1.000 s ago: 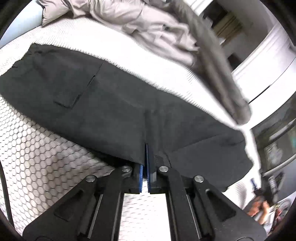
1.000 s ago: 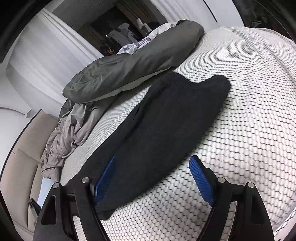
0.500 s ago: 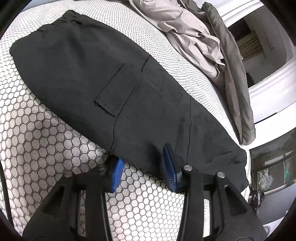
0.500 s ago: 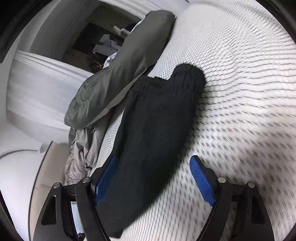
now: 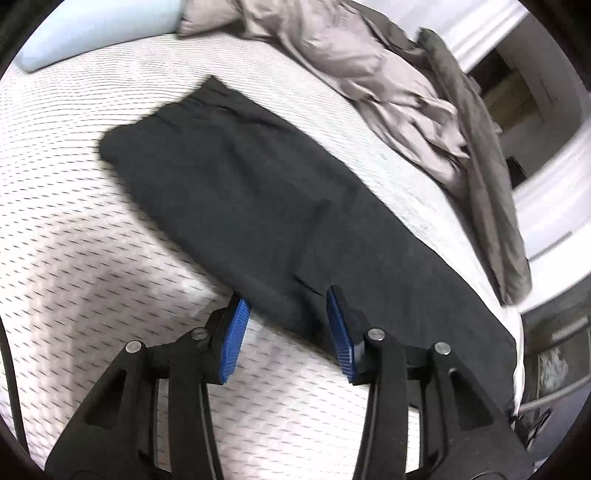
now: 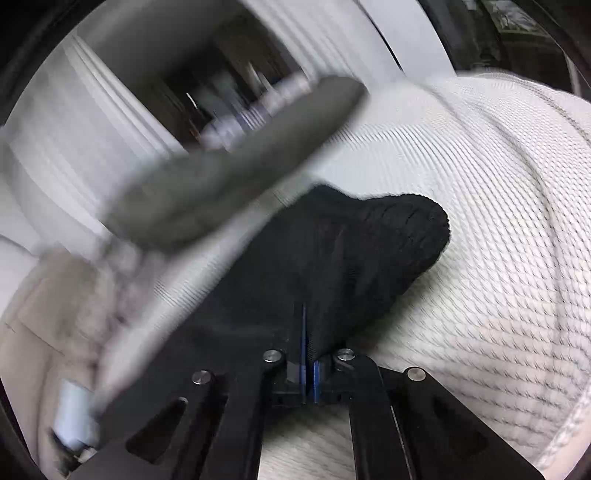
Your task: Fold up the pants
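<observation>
my right hand-held gripper (image 6: 308,354) has just snapped its jaws together, and black cloth is pinched between the blue pads, near the gathered waistband end of the pants (image 6: 332,266), which bunches up ahead of it. my left hand-held gripper (image 5: 286,332) stands partly spread, with the near edge of the pants (image 5: 280,206) lying between its pads (image 5: 232,343) but not squeezed, as far as i can tell; the picture is smeared.

the pants lie stretched in a long dark strip on the bed (image 5: 81,240), whose white cover shows a honeycomb print. they look already doubled leg over leg. beyond them a heap of beige bedding (image 5: 388,85) and a long grey cushion (image 5: 491,192) sit along the far side, close to the pants' far edge, and a pale blue pillow (image 5: 96,29) lies at the head.

i judge this the start of the crosswise fold: one end gripped, the other side not yet. next i'd need the left jaws to close on that near edge, then both hands to lift together and carry one end over the other, keeping clear of the bedding.
</observation>
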Demonstrator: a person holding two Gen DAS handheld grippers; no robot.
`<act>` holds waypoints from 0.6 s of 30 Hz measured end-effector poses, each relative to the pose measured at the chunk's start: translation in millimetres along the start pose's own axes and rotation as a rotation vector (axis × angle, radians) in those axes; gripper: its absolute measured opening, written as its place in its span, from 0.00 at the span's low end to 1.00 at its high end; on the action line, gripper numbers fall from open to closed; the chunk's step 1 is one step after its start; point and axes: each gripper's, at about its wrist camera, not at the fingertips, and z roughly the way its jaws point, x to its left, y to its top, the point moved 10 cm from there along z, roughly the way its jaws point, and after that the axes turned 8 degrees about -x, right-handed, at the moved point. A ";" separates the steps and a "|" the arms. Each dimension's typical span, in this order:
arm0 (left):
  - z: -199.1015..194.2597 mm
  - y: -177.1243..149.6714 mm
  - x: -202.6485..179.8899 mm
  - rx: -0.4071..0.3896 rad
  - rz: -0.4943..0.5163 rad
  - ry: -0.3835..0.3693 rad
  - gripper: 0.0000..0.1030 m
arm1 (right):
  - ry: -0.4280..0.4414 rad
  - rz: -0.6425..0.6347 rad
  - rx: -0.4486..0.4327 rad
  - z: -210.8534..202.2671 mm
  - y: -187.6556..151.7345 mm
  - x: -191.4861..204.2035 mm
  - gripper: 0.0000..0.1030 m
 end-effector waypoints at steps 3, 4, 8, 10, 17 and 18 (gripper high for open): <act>0.1 15.6 27.8 -0.035 -0.065 0.039 0.37 | 0.056 0.178 0.090 7.3 -15.7 -24.2 0.14; -0.5 20.7 35.2 -0.046 -0.087 0.047 0.37 | 0.065 0.206 0.086 3.5 -14.7 -28.8 0.21; -8.2 39.8 48.4 -0.108 -0.091 0.071 0.26 | 0.090 0.215 0.071 -6.9 -9.9 -28.0 0.40; -12.4 51.3 47.9 -0.149 -0.052 0.085 0.10 | 0.098 0.217 0.068 -8.9 -7.3 -28.7 0.43; -39.0 84.9 14.8 -0.283 0.150 0.069 0.01 | 0.085 0.199 0.085 0.3 -6.9 -18.9 0.43; -35.2 87.9 15.3 -0.288 0.167 0.090 0.01 | 0.087 0.199 0.085 -1.2 -6.6 -19.5 0.43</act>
